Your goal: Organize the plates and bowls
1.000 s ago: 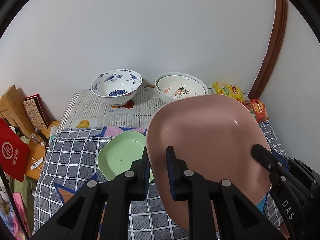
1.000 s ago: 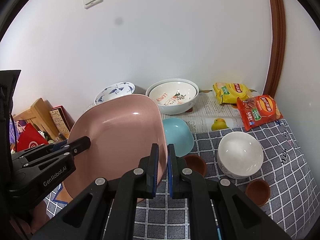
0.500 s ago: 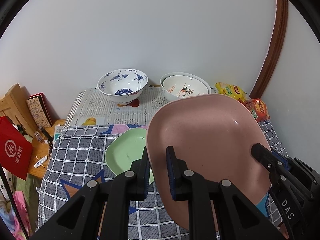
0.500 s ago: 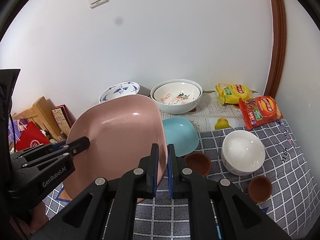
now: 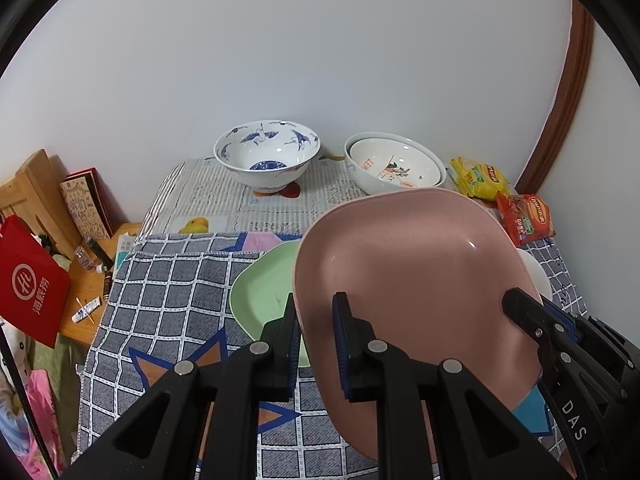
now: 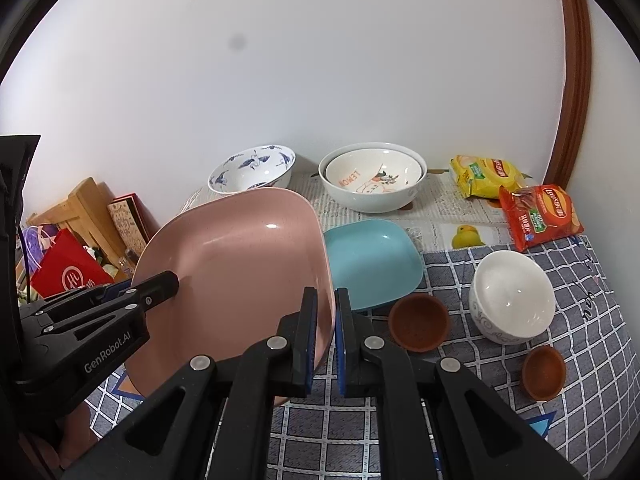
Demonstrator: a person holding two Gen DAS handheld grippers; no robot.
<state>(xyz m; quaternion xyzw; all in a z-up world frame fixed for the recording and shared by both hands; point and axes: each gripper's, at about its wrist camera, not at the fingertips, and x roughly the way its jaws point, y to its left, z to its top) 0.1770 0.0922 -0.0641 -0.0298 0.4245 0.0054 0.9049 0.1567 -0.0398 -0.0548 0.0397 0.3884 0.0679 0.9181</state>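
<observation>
A large pink plate [image 5: 408, 264] hangs above the table, held by both grippers. My left gripper [image 5: 316, 332] is shut on its left rim, and my right gripper [image 6: 326, 320] is shut on its right rim [image 6: 324, 280]. A green plate [image 5: 264, 288] lies on the cloth below its left side. A blue plate [image 6: 372, 260] lies just right of it. At the back stand a blue-patterned bowl [image 5: 266, 156] and two nested white bowls [image 6: 374, 176]. A white bowl [image 6: 512, 296] and two small brown cups [image 6: 418, 320] [image 6: 544, 372] sit to the right.
A checked cloth [image 5: 168, 292] covers the table front, with newspaper [image 5: 224, 200] behind it. Yellow [image 6: 484, 174] and red [image 6: 538, 216] snack packets lie at the back right by the wall. A red bag [image 5: 30, 284] and wooden items crowd the left side.
Both grippers have carried the pink plate to the left and a little lower; the green plate now lies closer under its left edge. Both grips are unchanged.
</observation>
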